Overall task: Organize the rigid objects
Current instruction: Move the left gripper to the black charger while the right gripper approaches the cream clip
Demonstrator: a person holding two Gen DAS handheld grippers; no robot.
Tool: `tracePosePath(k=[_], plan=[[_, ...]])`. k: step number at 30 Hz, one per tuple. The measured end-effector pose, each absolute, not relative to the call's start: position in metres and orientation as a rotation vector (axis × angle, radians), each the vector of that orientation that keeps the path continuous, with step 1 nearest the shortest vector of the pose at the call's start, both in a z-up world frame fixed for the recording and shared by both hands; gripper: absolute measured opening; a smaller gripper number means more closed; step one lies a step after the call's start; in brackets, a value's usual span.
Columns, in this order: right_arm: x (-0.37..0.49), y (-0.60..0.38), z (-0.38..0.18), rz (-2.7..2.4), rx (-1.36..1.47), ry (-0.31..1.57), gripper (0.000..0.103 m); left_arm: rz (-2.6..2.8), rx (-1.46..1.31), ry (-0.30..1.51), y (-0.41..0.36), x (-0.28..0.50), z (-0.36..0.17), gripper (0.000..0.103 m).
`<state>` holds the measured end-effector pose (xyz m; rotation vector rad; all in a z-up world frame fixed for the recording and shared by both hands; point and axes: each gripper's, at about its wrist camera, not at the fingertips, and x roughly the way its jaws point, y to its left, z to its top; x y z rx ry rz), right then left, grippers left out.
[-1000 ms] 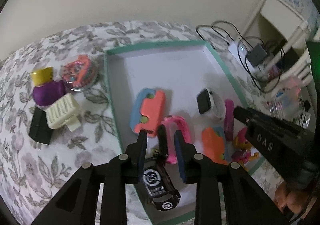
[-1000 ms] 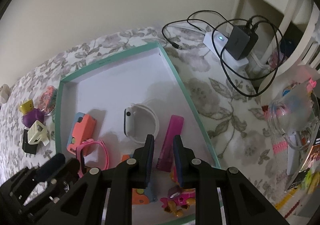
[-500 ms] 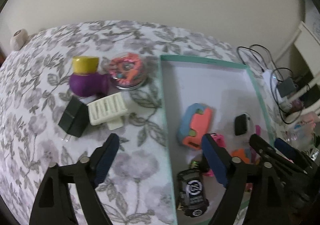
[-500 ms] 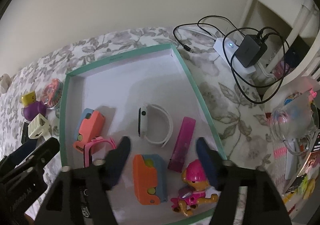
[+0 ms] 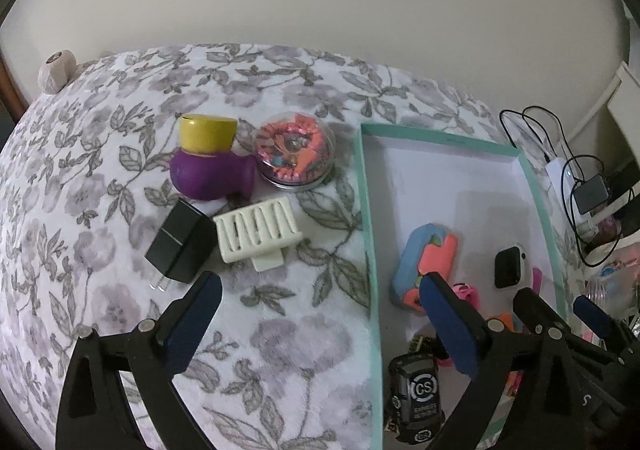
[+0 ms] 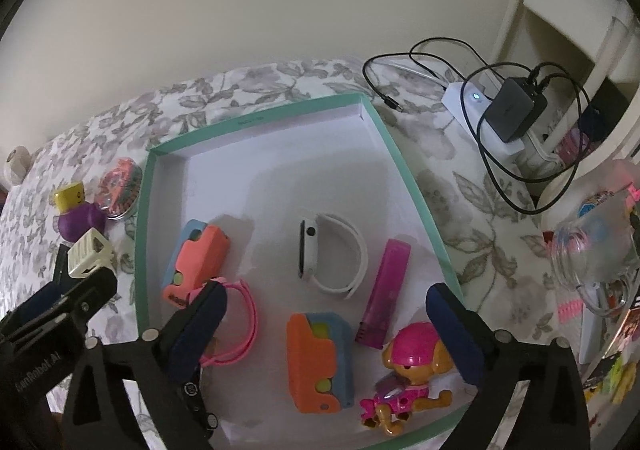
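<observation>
- My left tongs (image 5: 320, 326) are opening wide, with nothing between the blue pads, only the floral blanket (image 5: 280, 350) under them; it looks soft and fleecy.
- My right tongs (image 6: 326, 326) are opening too, and hang over the tray (image 6: 416, 185) with nothing pressed between the pads.
- The tray is a shallow box of card, with a teal rim and a white matte floor.
- Inside the tray, in the right wrist view: a white smartwatch (image 6: 332, 258) with a smooth rubber band near the center, a translucent magenta stick (image 6: 384, 294) at 4 o'clock from it, a blocky orange and blue toy (image 6: 320, 362) at 6 o'clock, a glossy plastic puppy figure (image 6: 408, 374) in the near right corner, a second coral and blue toy (image 6: 196, 262) at 9 o'clock, and a thin pink band (image 6: 240, 330), partly behind my left pad.
- A black toy car (image 5: 418, 398) with round printed logos lies at the near left edge of the tray, partly cut off by my tongs.
- Outside the tray on the blanket, at 9 o'clock: a purple bottle with yellow cap (image 5: 210, 165), a round domed tin (image 5: 296, 149), a cream ribbed clip (image 5: 260, 234) and a black charger cube (image 5: 180, 246).
</observation>
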<state>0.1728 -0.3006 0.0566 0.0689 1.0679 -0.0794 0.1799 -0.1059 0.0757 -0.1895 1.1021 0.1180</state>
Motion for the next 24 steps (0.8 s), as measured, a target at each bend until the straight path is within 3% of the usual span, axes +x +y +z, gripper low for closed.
tracePosePath(k=[24], plan=[[0.172,-0.228,0.085,0.067,0.028,0.983,0.103,0.277,-0.38,0.932,0.037,0.169,0.121,0.099]])
